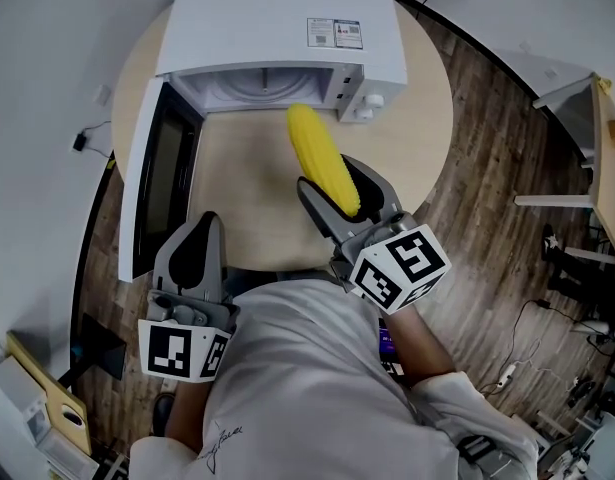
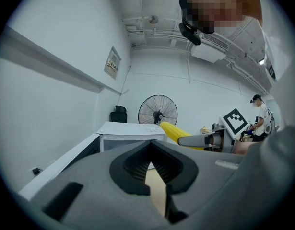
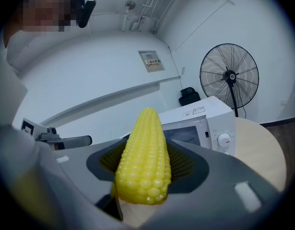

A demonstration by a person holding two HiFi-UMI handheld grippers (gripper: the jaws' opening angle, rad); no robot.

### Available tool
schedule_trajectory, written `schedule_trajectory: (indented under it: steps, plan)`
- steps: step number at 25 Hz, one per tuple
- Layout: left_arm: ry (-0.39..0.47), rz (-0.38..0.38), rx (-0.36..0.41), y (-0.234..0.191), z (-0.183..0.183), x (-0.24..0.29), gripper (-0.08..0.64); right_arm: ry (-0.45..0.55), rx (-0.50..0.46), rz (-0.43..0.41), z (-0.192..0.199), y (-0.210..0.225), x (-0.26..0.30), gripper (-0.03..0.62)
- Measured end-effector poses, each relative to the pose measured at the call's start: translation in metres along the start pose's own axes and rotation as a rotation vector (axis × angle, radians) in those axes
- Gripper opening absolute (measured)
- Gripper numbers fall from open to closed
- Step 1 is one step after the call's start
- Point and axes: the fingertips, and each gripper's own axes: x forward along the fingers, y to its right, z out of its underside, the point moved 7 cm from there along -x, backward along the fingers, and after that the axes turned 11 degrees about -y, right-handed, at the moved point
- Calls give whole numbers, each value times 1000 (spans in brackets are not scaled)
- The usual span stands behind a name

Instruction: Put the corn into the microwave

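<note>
A yellow corn cob (image 1: 322,158) lies lengthwise between the jaws of my right gripper (image 1: 329,176), which is shut on its thick end. The cob's tip points at the open cavity of the white microwave (image 1: 287,28) and hangs just in front of it, above the table. In the right gripper view the corn (image 3: 145,162) fills the middle, with the microwave (image 3: 200,121) behind it. The microwave door (image 1: 152,173) stands swung open to the left. My left gripper (image 1: 197,230) hovers at the table's near edge, shut with nothing in it, beside the door.
The microwave sits at the back of a round wooden table (image 1: 247,208). A standing fan (image 3: 229,75) is behind the table. Wood floor, a white shelf unit (image 1: 572,98) and cables lie to the right. A person (image 2: 258,111) stands far off at the right.
</note>
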Motion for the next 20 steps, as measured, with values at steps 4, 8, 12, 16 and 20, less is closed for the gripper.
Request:
schedule_trajectory:
  steps: [4, 8, 12, 16, 20]
  plan:
    - [-8, 2, -8, -6, 0, 5, -9, -10, 4, 11, 2, 6, 12, 264]
    - [-7, 5, -21, -11, -1, 8, -9, -21, 11, 18, 3, 11, 22, 264]
    - [-17, 8, -35, -14, 2, 11, -9, -33, 20, 28, 7, 16, 30, 264]
    - [-24, 9, -43, -19, 2, 11, -9, -41, 21, 38, 8, 20, 38, 264]
    - [-31, 7, -50, -23, 4, 10, -9, -51, 23, 45, 10, 25, 46, 264]
